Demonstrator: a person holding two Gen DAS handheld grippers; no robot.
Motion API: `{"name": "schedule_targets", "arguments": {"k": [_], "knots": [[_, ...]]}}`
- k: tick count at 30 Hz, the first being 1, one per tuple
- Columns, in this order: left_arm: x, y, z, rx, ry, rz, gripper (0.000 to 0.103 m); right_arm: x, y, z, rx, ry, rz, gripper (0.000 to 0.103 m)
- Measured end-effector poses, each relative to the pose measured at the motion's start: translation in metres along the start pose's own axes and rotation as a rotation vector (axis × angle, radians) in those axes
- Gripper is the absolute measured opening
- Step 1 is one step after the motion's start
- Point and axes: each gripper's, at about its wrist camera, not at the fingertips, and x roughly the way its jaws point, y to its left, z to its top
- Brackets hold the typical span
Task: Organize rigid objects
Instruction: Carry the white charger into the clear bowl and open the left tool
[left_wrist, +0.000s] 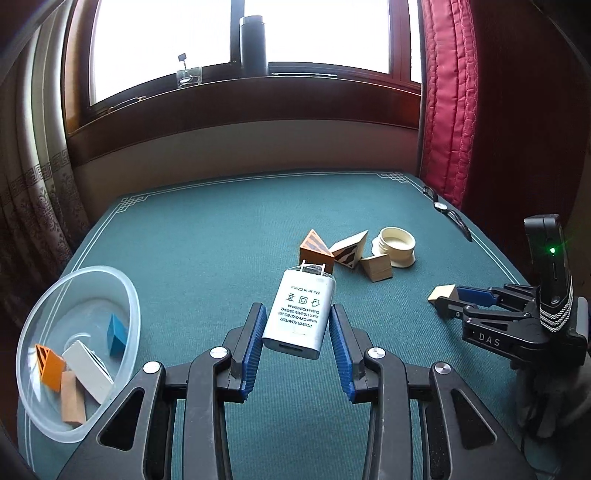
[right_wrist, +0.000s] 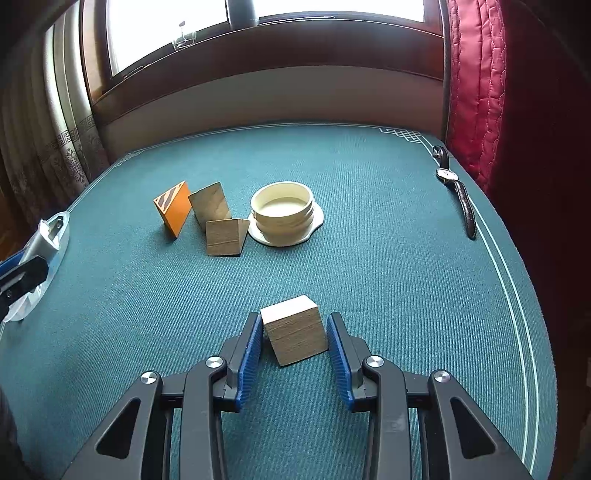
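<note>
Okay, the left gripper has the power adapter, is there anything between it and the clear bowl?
Nothing visible. The power adapter is held in the left gripper, and only bare green tablecloth lies between it and the clear bowl at left.

A teal ribbed tablecloth carries a pale line border with fret corners. On it stand an orange wooden wedge with one black-striped face, plain brown wooden wedges and a cream ribbed round container. The held silver-white power adapter bears black lettering; the pale tan wooden cube sits between blue pads. The clear plastic bowl holds orange-and-black, grey, tan and blue blocks. A red quilted curtain hangs at the right
</note>
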Motion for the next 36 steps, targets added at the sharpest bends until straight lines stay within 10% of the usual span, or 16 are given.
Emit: {"name": "schedule_targets", "arguments": {"k": [36], "knots": [[-0.060,0.148,-0.009,-0.129,-0.066,0.165,0.036,-0.055,0.130,0.006,-0.141,-0.111,0.202,0.038]]}}
